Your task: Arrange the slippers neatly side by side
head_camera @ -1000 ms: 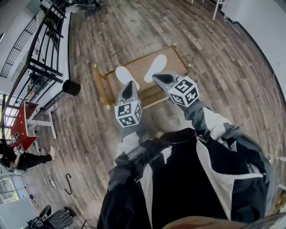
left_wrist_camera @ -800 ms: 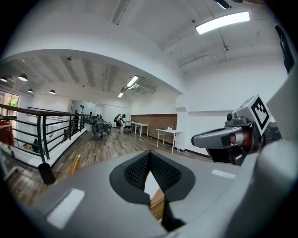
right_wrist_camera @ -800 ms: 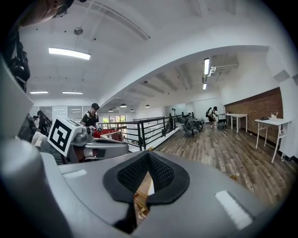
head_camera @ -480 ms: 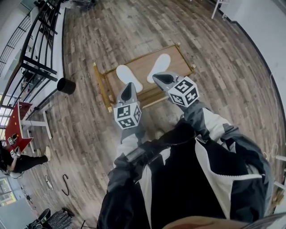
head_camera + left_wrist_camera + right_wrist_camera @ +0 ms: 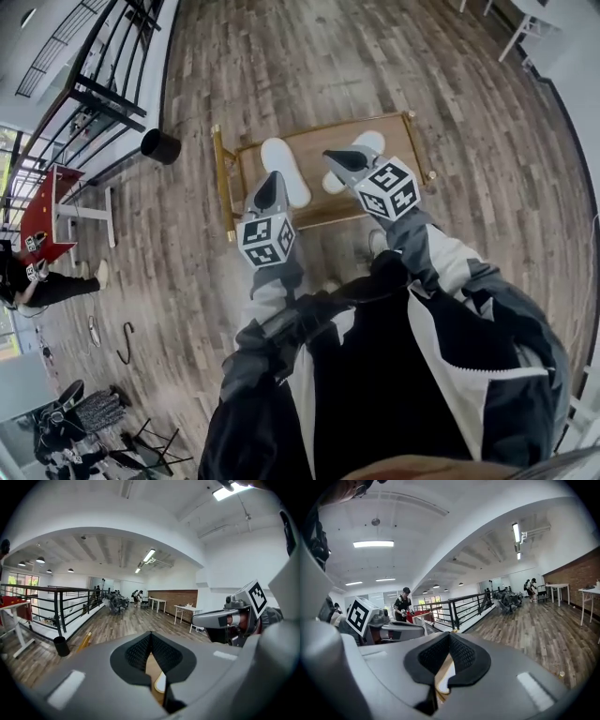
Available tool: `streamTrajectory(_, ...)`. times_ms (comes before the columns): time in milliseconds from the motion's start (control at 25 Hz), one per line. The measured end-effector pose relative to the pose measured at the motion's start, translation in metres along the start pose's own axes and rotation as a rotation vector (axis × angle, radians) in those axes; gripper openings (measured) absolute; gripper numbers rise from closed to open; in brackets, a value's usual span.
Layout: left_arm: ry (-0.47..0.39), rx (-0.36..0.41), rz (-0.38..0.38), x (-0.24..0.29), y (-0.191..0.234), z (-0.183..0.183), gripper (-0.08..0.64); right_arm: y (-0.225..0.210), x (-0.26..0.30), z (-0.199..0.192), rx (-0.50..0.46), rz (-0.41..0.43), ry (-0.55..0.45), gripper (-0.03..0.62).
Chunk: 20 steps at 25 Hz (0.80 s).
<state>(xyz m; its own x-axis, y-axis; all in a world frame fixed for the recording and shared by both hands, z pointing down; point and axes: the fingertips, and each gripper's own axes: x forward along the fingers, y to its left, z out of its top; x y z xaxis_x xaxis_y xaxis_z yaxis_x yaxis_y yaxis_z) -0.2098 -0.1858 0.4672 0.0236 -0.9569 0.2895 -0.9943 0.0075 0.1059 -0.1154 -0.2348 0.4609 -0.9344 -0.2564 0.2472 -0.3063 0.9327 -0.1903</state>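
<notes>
Two white slippers lie apart on a low wooden table (image 5: 315, 150) with a gold frame. The left slipper (image 5: 283, 167) points up and left. Part of the right slipper (image 5: 367, 145) is hidden behind my right gripper (image 5: 332, 157). My left gripper (image 5: 273, 180) hangs over the near end of the left slipper. Both grippers are shut and hold nothing. In the left gripper view a white sliver of slipper (image 5: 161, 682) shows below the shut left gripper (image 5: 150, 637). In the right gripper view the right gripper (image 5: 449, 639) is shut too.
A black bin (image 5: 160, 145) stands on the plank floor left of the table, beside a black railing (image 5: 103, 89). A red table (image 5: 45, 214) and a seated person (image 5: 33, 281) are at the far left. White tables (image 5: 530, 23) stand at the top right.
Both grippers have moved forward over the low table, still shut. The table and slippers now sit closer under the fingertips, and the right gripper covers more of the right slipper.
</notes>
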Motion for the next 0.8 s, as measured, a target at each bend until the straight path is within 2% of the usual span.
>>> streamTrajectory(120,0.001,-0.028,0.056,0.028,0.004,0.009,0.005,-0.036,0.009,0.014,-0.014,0.046,-0.009,0.005)
streamTrajectory(360,-0.007,-0.027,0.137,0.061,-0.006,0.022,0.005,-0.083,0.014,0.021,-0.014,0.109,0.003,0.005)
streamTrajectory(560,0.001,-0.025,0.144,0.071,0.006,0.023,0.005,-0.085,0.031,0.024,-0.008,0.133,0.007,0.005)
streamTrajectory(800,0.014,-0.012,0.126,0.079,0.025,0.020,0.005,-0.090,0.040,0.027,-0.010,0.097,0.012,0.005)
